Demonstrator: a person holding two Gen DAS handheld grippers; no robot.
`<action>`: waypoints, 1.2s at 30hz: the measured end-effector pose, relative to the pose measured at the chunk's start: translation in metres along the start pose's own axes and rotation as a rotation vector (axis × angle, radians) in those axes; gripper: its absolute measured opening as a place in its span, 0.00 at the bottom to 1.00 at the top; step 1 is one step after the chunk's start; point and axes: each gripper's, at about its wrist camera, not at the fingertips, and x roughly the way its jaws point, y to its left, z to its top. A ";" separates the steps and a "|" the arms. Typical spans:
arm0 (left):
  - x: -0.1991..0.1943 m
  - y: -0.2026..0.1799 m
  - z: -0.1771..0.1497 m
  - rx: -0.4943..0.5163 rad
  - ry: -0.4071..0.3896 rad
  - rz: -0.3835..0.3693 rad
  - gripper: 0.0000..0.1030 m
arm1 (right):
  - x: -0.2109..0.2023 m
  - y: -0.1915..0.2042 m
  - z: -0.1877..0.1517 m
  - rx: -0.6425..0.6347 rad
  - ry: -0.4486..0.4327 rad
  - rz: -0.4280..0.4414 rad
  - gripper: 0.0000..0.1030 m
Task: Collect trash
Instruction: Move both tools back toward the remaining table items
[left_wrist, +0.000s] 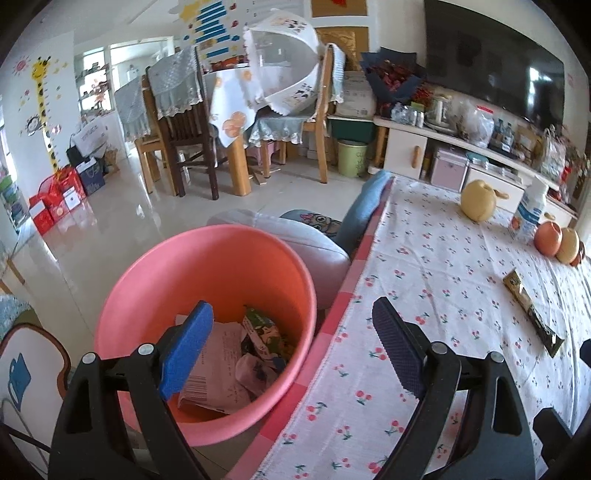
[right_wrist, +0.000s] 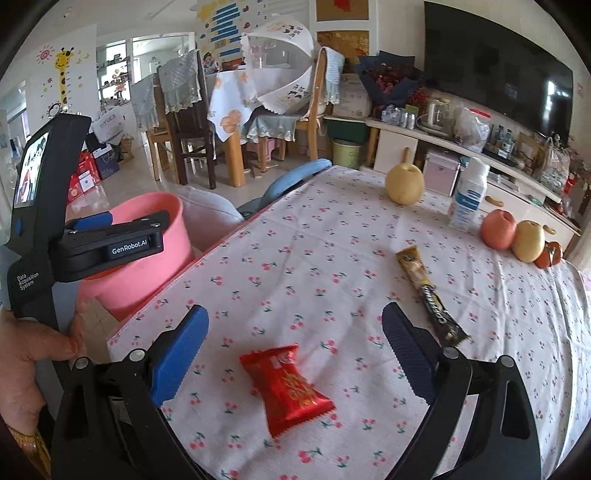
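Red snack wrapper (right_wrist: 286, 387) is lying lower centre between the spread, empty right gripper (right_wrist: 295, 354) jaws, awaiting pinching (left gripper (left_wrist: 291, 347) is gaping over the pink bin (left_wrist: 207, 266)).

claw: black frame, silver screws | pads (right_wrist: 177, 354): blue, ribbed | left body (right_wrist: 37, 206): black, screen, white lettering

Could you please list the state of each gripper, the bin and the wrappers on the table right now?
Left gripper: open, empty, over the bin.
Right gripper: open, red wrapper between its fingers, not gripped.
Pink bin: holds crumpled trash.
Red wrapper: flat on table.
Brown stick wrapper: flat on table.
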 end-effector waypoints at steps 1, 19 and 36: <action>-0.001 -0.002 -0.001 0.005 0.000 -0.002 0.86 | -0.002 -0.003 -0.001 0.005 -0.004 -0.002 0.91; -0.014 -0.057 -0.007 0.122 0.010 -0.085 0.92 | -0.021 -0.075 -0.022 0.112 -0.009 -0.032 0.92; -0.024 -0.089 -0.024 0.232 0.091 -0.461 0.92 | -0.009 -0.147 -0.037 0.219 0.099 -0.062 0.92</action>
